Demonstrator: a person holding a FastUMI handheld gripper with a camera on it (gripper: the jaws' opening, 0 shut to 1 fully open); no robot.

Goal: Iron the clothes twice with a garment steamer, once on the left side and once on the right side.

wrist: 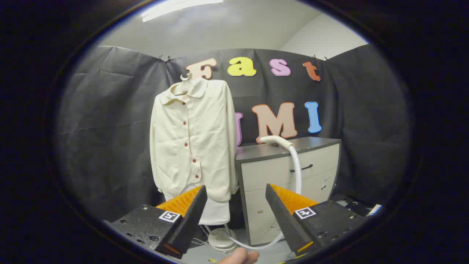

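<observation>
A grey-topped cabinet [293, 172] with 2 drawers stands on the floor [271, 253]; the steamer head [276, 140] lies on its top. Beside it, the steamer's round base [221, 240] sits on the floor under the shirt [192, 139].

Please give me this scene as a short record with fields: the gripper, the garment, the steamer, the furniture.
gripper: gripper open, fingers apart, holding nothing
garment: shirt buttoned, on a hanger, beyond the fingers
steamer: head lying on the cabinet top, hose running down to the base on the floor below the shirt
furniture: cabinet beside the shirt, drawers shut
task state: steamer not yet picked up
</observation>
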